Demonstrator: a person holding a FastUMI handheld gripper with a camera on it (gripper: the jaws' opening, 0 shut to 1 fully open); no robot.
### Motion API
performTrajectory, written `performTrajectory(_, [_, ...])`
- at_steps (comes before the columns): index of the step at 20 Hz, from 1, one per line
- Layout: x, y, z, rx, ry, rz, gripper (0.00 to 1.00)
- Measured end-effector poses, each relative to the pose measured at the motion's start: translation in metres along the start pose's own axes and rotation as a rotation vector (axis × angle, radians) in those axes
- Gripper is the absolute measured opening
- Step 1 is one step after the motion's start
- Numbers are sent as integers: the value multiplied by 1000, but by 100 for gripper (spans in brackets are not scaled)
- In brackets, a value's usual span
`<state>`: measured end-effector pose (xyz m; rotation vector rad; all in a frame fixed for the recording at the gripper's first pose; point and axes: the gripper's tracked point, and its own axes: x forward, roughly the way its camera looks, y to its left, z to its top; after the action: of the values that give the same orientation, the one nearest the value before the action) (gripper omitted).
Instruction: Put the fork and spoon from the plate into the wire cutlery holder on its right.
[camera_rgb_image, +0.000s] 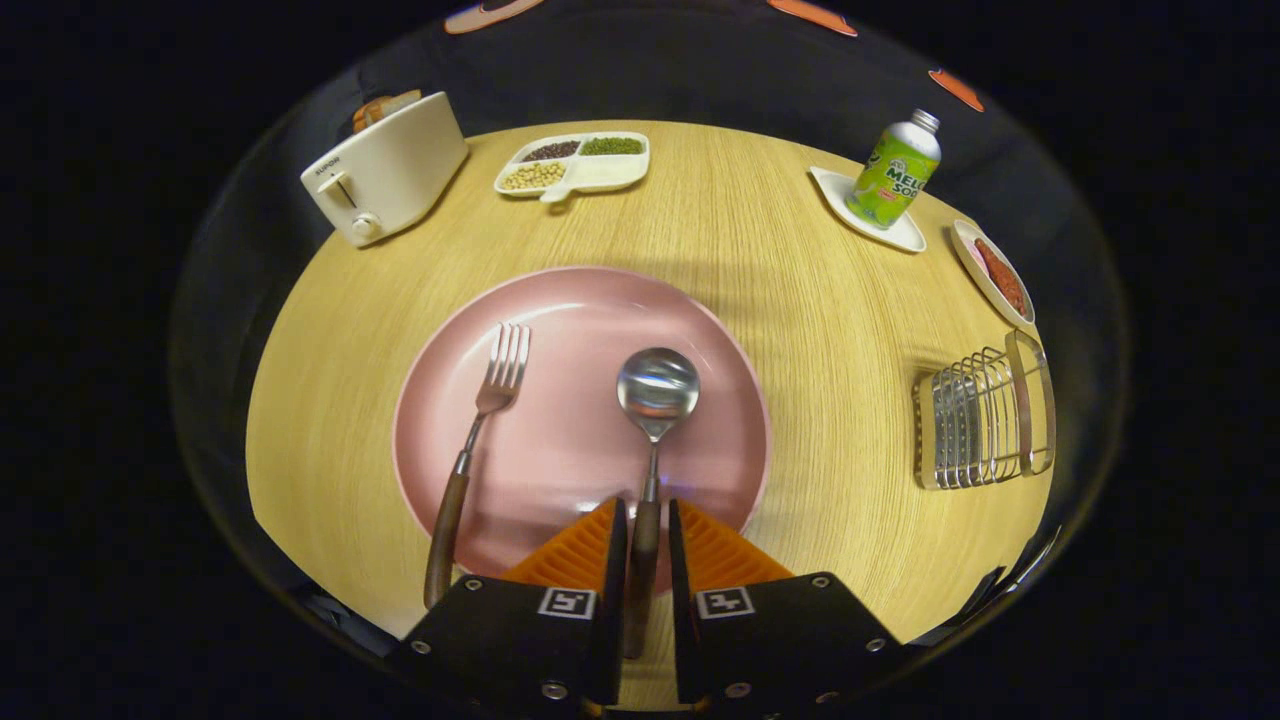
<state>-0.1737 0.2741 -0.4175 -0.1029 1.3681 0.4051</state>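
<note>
Straddling the spoon's (655, 420) wooden handle, the hand-held gripper (642, 530) has a finger close on each side, though whether both press on it I cannot tell. That handle runs straight back along the fingers, bowl pointing away on the plate (580, 300). Beside it to the left the fork (478, 430) lies nearly parallel. Off to the right on the bench (780, 260), well apart, sits the holder (985, 420).

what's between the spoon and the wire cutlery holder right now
In the gripper view, only the pink plate's right rim and bare wooden table lie between the spoon and the wire cutlery holder. The tongs sit around the spoon's handle.
</note>
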Motion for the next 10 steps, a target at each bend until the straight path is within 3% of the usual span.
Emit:
performTrajectory(6, [1,-1,3,56,-15,47,8])
performTrajectory(10, [-21,1,26,78,-126,110,6])
